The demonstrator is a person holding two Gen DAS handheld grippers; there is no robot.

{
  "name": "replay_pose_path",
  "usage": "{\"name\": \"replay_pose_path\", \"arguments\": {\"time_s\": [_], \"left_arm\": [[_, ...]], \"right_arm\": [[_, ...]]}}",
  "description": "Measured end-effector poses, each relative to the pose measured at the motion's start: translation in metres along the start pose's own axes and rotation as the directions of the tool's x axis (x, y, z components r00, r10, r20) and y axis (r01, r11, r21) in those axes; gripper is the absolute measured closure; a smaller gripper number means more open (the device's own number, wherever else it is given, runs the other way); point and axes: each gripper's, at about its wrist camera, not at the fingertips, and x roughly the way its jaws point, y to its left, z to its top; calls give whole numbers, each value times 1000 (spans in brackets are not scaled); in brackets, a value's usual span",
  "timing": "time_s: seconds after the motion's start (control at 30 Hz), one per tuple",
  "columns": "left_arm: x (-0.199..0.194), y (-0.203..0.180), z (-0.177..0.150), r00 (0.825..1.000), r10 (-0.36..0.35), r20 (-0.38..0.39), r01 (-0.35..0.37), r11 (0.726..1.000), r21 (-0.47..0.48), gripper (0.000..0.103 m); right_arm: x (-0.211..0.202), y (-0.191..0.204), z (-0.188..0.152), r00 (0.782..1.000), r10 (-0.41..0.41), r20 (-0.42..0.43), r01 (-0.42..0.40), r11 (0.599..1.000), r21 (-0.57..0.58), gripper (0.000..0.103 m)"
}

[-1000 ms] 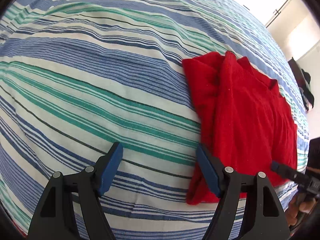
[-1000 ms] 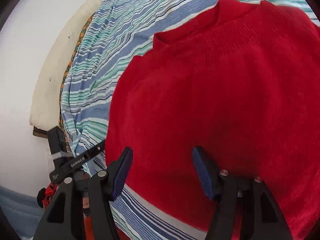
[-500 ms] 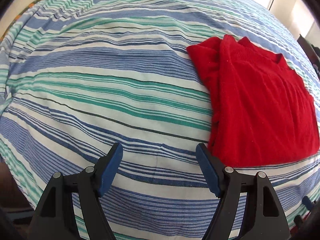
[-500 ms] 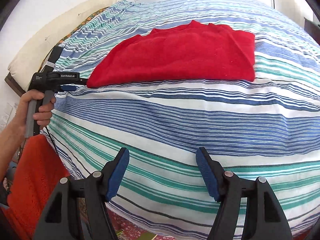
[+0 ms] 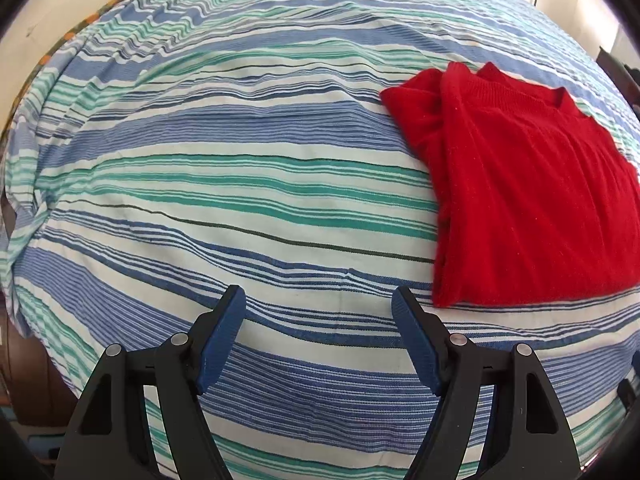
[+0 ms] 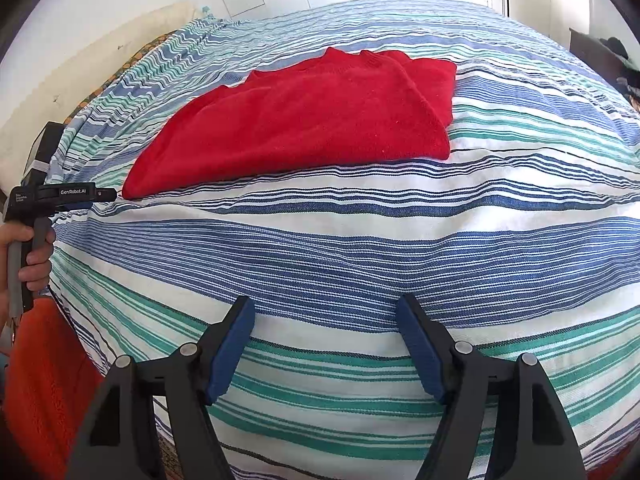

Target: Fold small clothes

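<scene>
Only the right wrist view shows the hand [image 6: 28, 256] gripping the left gripper's [image 5: 318, 312] handle beside the bed [image 6: 360, 248]. Both it and the right gripper [image 6: 326, 320] hover wide open and empty, short of the folded sweater [image 6: 312, 120].

Both held spread and empty: left gripper [image 5: 318, 304] and right gripper [image 6: 326, 314], left hand [image 6: 30, 256] wrapped round its handle.
</scene>
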Motion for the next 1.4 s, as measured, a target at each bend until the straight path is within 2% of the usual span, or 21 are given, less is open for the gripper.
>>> {"name": "replay_pose_path", "arguments": {"time_s": [0.13,0.23,0.3,0.43,0.53,0.7,0.8,0.83,0.9,0.97,1.03,1.1,1.13,1.2,1.27,1.3,1.33,1.37,1.4], "left_arm": [[13,12,-10,997,-62,-37,60,996,-60,23],[8,21,-24,993,-116,-6,115,988,-104,21],[8,25,-37,991,-137,11,137,983,-126,11],[12,15,-60,993,-102,59,106,991,-79,4],[17,10,-64,993,-80,88,85,995,-54,1],[19,14,-61,991,-103,87,109,992,-61,1],[7,16,-53,995,-100,25,101,994,-37,3],[-2,20,-47,991,-128,29,129,990,-53,3],[-20,31,-26,969,-232,82,240,966,-99,4],[-29,41,1,936,-329,128,346,926,-148,4],[-22,44,33,884,-448,135,466,865,-186,4],[1,34,61,826,-555,98,563,801,-206,5],[14,27,72,820,-566,80,569,795,-212,6],[42,11,90,824,-565,34,556,798,-233,13],[70,-1,97,790,-612,-21,582,761,-285,22],[78,-6,96,787,-616,-34,579,757,-303,23],[81,-9,97,795,-606,-29,572,763,-301,25],[80,-12,98,803,-596,-17,566,771,-291,37],[80,-13,98,798,-603,-21,572,767,-290,73]], "right_arm": [[3,7,-4,1000,-16,7,16,999,-28,22],[5,14,-5,999,-38,7,38,997,-61,19],[7,18,-8,999,-47,10,48,995,-86,16],[13,25,-11,998,-66,15,67,990,-123,8],[19,31,-13,996,-81,21,84,986,-147,2],[21,35,-14,995,-95,31,99,982,-162,0],[21,35,-14,995,-93,33,97,982,-164,0],[22,35,-14,995,-93,33,97,982,-164,0],[22,35,-14,995,-91,36,96,981,-167,0],[22,35,-14,995,-88,40,93,982,-167,0],[23,35,-14,996,-85,39,90,982,-168,0],[24,35,-13,996,-84,36,88,982,-168,0],[24,35,-13,996,-83,36,88,982,-168,0],[24,35,-13,996,-83,37,88,982,-168,0],[24,35,-13,996,-83,38,88,982,-169,0],[24,35,-13,996,-83,38,88,982,-169,0],[24,35,-12,996,-83,38,88,982,-169,0],[24,35,-12,996,-83,37,88,982,-168,0],[24,35,-13,996,-83,37,88,982,-168,0]]}}
